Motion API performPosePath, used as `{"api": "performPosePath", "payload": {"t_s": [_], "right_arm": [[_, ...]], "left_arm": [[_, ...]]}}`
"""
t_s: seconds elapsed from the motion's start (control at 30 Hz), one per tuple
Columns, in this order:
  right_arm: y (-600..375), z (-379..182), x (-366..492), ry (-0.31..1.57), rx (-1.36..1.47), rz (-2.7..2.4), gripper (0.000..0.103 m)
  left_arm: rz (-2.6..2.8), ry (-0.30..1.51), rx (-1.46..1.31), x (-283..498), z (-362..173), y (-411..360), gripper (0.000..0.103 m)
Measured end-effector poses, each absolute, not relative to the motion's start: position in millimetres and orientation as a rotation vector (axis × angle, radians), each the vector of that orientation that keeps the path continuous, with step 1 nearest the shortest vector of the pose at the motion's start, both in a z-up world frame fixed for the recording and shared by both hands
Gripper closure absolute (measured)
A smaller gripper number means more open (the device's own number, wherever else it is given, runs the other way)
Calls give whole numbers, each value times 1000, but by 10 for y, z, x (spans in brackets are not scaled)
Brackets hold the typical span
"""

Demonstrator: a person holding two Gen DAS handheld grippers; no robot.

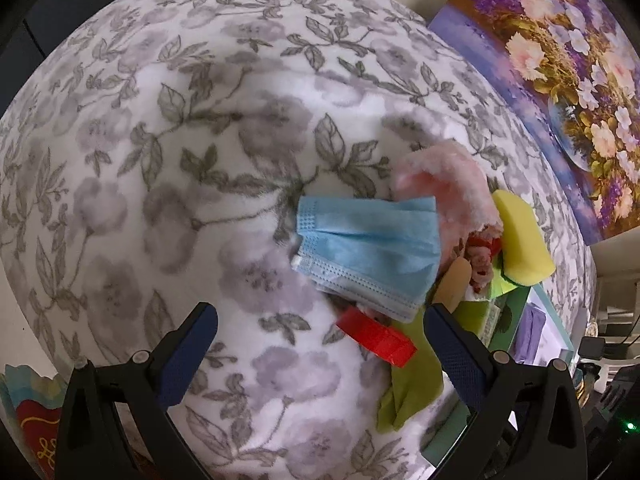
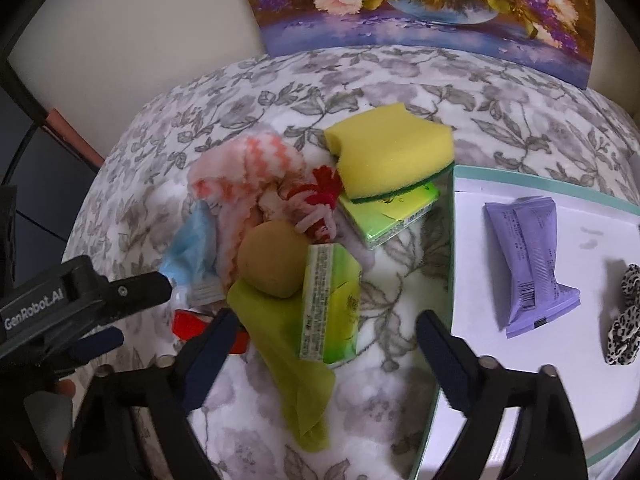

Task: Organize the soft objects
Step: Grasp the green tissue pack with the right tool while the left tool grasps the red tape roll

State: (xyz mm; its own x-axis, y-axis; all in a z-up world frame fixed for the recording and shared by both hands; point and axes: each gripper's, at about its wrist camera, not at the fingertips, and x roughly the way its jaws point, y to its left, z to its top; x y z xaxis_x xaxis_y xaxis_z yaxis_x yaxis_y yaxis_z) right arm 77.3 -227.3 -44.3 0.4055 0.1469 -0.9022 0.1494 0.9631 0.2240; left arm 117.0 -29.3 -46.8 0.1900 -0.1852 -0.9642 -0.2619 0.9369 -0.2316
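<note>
Green tissue pack (image 2: 332,308) lies between open right tongs (image 2: 326,344); untouched.

In the right wrist view, the blue mask (image 2: 188,248) at centre left is mostly hidden behind the pink cloth (image 2: 240,172). The red piece (image 2: 188,322) at lower left is cut by a finger. The leopard scrunchie (image 2: 626,316) runs off the right edge. Print on the purple packet (image 2: 532,264) is too small to read. In the left wrist view, the box (image 1: 532,332) at lower right is blurred, perhaps half hidden.
</note>
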Motion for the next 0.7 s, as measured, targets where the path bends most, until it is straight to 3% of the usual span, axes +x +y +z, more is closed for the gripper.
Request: {"api": "performPosePath", "payload": {"t_s": [0.1, 0.23, 0.3, 0.37, 0.5, 0.57, 0.7], "right_arm": [[-2275, -489, 782, 1174, 294, -3, 23], [-2236, -524, 795, 1185, 271, -6, 41], [-2209, -545, 799, 1193, 269, 8, 47], [-2187, -555, 799, 1196, 260, 14, 57], [-2215, -564, 797, 1195, 265, 14, 65], [-2245, -586, 797, 1201, 276, 9, 72], [-2281, -657, 796, 1219, 281, -1, 75]], "left_arm": [[37, 1395, -384, 1165, -470, -341, 1], [-1, 1429, -400, 1169, -535, -407, 1], [-9, 1439, -388, 1179, -570, -455, 5], [-19, 1451, -383, 1181, -603, -482, 21], [-61, 1488, -408, 1182, -692, -541, 39], [-78, 1494, -414, 1173, -706, -557, 55], [-88, 1502, -399, 1161, -735, -601, 75]]}}
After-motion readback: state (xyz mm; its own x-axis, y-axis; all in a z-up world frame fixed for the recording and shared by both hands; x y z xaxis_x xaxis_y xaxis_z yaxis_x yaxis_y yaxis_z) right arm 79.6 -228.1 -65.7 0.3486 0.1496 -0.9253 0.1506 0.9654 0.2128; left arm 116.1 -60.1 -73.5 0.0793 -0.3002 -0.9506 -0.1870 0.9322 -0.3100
